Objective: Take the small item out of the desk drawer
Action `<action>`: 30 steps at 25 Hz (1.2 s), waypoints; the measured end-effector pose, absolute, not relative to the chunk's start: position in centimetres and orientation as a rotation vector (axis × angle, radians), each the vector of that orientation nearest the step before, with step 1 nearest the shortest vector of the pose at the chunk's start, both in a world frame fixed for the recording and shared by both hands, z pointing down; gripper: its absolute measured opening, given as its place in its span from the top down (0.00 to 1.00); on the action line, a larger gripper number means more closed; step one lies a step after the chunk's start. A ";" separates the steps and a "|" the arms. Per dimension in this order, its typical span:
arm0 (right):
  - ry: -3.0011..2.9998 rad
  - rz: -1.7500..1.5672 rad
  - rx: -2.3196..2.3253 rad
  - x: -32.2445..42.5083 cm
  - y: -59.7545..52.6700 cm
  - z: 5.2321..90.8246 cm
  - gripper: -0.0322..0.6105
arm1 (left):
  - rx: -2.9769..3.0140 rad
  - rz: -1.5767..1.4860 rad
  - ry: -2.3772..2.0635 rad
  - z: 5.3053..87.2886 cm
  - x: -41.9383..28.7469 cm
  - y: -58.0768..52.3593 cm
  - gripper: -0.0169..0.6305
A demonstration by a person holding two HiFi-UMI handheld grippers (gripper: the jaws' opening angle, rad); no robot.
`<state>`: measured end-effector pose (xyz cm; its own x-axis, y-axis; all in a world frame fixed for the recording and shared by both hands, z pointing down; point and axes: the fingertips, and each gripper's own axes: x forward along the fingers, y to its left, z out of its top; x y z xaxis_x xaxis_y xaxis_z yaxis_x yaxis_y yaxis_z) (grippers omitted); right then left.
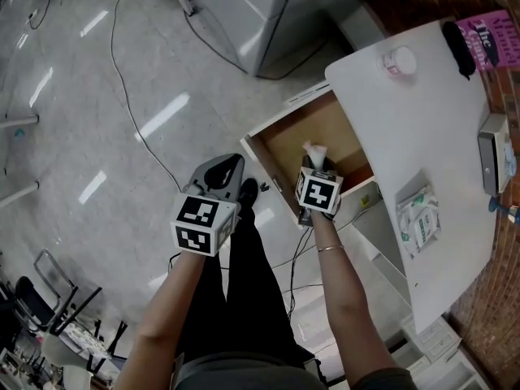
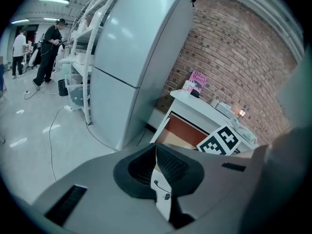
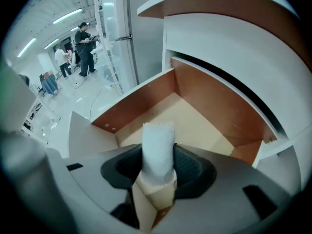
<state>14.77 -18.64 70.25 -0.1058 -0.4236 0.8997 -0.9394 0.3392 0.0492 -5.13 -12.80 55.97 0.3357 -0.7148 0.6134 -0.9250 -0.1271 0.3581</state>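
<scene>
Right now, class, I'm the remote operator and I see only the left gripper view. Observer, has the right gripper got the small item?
Observer: Yes. The right gripper view shows the right gripper with its jaws shut on a small white item.
Operator: Is it out of the drawer?
Observer: Not clear of it. The head view shows it held directly over the open drawer, and its free end touches nothing.
Operator: Where could it go?
Observer: The white desk top has bare space between a round white container and a white packet.
</scene>
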 end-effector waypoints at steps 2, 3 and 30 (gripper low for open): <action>-1.713 0.725 1.251 14.6 -18.2 69.0 0.66 | 1.911 0.382 -1.432 55.6 -5.1 -12.6 0.94; -1.725 0.731 1.257 14.4 -18.0 68.4 0.66 | 1.913 0.381 -1.429 55.4 -5.1 -12.5 0.94; -1.949 0.699 1.469 12.2 -12.9 53.1 0.66 | 2.084 0.390 -1.371 49.4 -5.7 -10.5 0.94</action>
<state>12.16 -12.85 53.09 -0.2133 -0.6543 0.7255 -0.9662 0.2513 -0.0574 -5.70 -10.49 49.43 0.4214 -0.7244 0.5456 -0.9031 -0.2805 0.3252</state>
